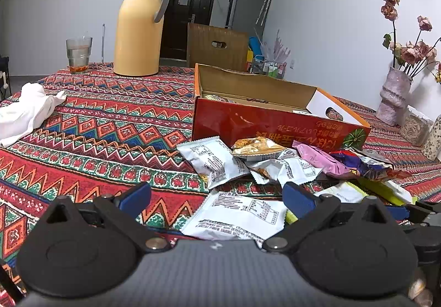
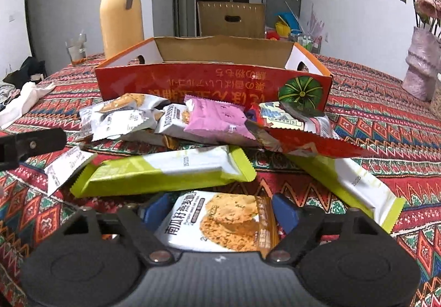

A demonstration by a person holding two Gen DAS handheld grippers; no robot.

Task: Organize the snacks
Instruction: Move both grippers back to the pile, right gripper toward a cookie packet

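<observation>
Low in the right wrist view, a white-and-orange foil cookie packet (image 2: 220, 221) lies between the right gripper's (image 2: 220, 213) blue jaws, its long axis pointing up-frame toward the open red cardboard box (image 2: 209, 80). Whether the jaws press it, I cannot tell.

Both wrist cams low, close, facing red box (image 1: 270, 125).

"南瓜籽燕麦" on cookie packet (image 2: 220, 221)
</observation>
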